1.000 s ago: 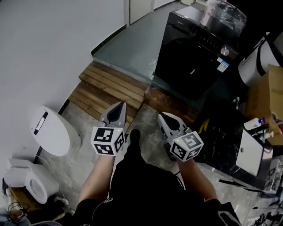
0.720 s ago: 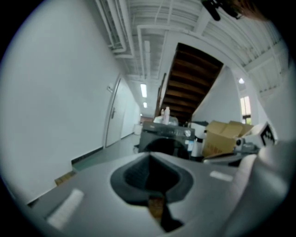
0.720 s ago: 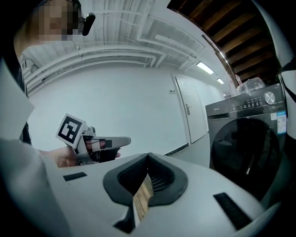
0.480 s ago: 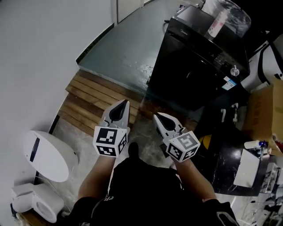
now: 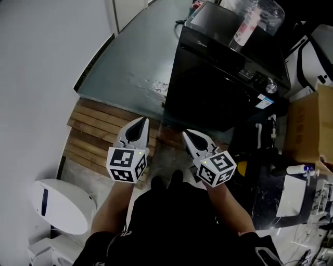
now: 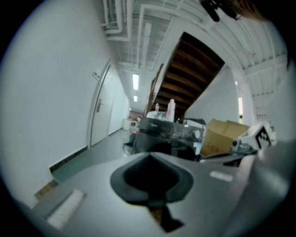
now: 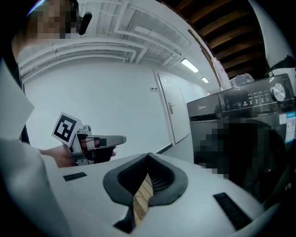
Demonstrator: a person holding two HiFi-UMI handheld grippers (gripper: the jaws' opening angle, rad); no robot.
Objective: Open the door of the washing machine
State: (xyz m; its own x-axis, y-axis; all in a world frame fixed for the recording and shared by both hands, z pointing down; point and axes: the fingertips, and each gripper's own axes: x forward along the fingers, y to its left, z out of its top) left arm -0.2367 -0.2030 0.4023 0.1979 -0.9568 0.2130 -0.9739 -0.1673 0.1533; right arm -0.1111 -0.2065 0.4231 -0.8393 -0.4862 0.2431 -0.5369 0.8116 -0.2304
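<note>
A black front-loading washing machine (image 5: 223, 83) stands ahead of me at the upper right of the head view, its door shut; it also shows in the right gripper view (image 7: 240, 139) and, far off, in the left gripper view (image 6: 171, 139). My left gripper (image 5: 139, 124) is shut and empty, held over the wooden steps. My right gripper (image 5: 188, 136) is shut and empty too, a short way in front of the washing machine's lower left corner. Neither gripper touches the machine. A clear container (image 5: 263, 13) and a bottle (image 5: 243, 26) sit on top of it.
Wooden steps (image 5: 99, 140) lead up to a raised grey floor (image 5: 130, 62). A white toilet (image 5: 60, 205) is at the lower left. A cardboard box (image 5: 309, 124) and a cluttered black counter (image 5: 281, 182) stand to the right of the machine. A white wall (image 5: 36, 78) runs along the left.
I have walked forward toward the washing machine: it has grown larger and nearer in the head view, the toilet has slid down and back, and both grippers have stayed shut side by side.
</note>
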